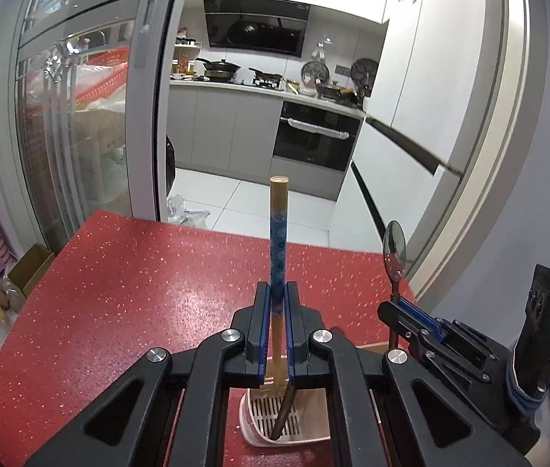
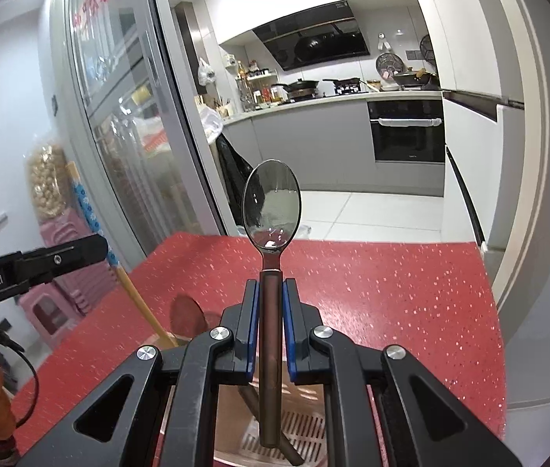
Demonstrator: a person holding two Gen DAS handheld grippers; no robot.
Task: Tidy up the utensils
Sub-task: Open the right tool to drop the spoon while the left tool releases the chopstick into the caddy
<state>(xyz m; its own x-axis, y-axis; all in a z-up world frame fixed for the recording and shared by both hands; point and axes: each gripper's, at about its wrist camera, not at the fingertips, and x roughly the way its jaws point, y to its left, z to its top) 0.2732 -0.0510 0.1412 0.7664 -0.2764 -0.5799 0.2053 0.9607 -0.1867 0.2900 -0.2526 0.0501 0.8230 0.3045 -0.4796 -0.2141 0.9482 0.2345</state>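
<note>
Left hand-held gripper (image 1: 277,303) clamps chopstick (image 1: 277,233); right (image 2: 271,299) spoon (image 2: 271,210).

Left gripper (image 1: 277,303) clamped, fingers upright; right gripper (image 2: 269,299) clamped likewise, apparently level beside it, right of it.

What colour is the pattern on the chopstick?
Blue with white flowers, on the chopstick in the left claw; left wrist view.

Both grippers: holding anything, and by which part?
Left gripper clamps a chopstick mid-shaft, on its blue patterned band. Right gripper clamps a spoon by the handle, just below the bowl.
</note>
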